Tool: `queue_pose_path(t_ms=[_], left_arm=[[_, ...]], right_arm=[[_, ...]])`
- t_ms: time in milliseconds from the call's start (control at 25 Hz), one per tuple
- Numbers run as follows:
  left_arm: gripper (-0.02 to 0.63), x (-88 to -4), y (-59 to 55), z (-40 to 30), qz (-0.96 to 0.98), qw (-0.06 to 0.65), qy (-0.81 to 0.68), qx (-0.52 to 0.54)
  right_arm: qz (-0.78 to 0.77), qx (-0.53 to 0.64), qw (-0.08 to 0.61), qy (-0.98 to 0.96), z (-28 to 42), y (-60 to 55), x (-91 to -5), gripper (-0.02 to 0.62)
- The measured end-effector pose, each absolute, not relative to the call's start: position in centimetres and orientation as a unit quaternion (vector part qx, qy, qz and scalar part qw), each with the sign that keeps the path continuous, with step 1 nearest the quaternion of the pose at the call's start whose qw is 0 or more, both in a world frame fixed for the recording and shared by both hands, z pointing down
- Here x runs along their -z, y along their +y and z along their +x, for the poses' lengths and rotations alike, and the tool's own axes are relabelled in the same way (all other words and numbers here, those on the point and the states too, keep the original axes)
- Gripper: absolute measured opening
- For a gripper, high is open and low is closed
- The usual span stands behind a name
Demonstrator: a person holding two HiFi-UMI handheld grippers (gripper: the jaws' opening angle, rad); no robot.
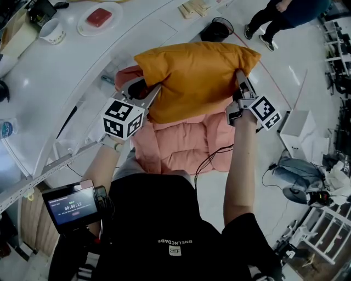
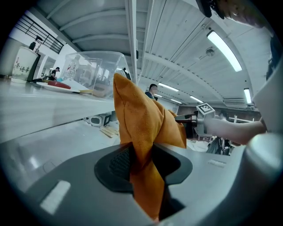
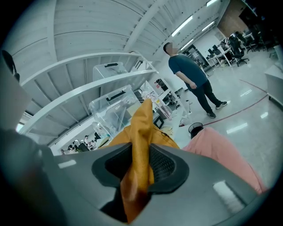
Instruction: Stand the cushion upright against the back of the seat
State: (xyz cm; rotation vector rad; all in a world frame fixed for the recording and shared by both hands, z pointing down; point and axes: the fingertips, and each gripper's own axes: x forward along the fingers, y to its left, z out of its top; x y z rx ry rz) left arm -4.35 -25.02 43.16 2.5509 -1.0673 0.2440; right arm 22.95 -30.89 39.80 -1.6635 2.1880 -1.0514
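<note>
An orange cushion point(image 1: 192, 77) hangs broadside over the far end of a pink padded seat point(image 1: 181, 142). My left gripper point(image 1: 145, 90) is shut on its left corner, my right gripper point(image 1: 241, 82) on its right corner. In the left gripper view the orange cushion point(image 2: 137, 128) fabric runs up between the jaws of the left gripper point(image 2: 141, 167). The right gripper view shows a fold of the cushion point(image 3: 141, 132) pinched in the right gripper point(image 3: 139, 170), with the pink seat point(image 3: 221, 154) lower right. Whether the cushion touches the seat back is hidden.
A white counter point(image 1: 44, 82) curves along the left with a cup point(image 1: 52, 31) and a plate point(image 1: 100, 19) holding something red. A black bin point(image 1: 216, 30) and a standing person point(image 1: 279, 16) are beyond the seat. A white box point(image 1: 296, 123) and cables lie on the right floor.
</note>
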Motion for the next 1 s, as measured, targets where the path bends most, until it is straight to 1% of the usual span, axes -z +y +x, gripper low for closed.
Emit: queue_pose_path(t_ms=[520,1000], left_arm=[[0.147,-46.3,-25.1,-4.4,0.893,0.220,-0.378,-0.104],[0.151,-51.6,-24.3,-3.3,0.890,0.249,-0.358,-0.130]], right_arm=[[-0.570,0.372,0.080,0.729,22.5,-31.0,-42.9,0.124],[-0.580,0.419,0.082,0.693,23.6,-30.0,-49.4,0.123]])
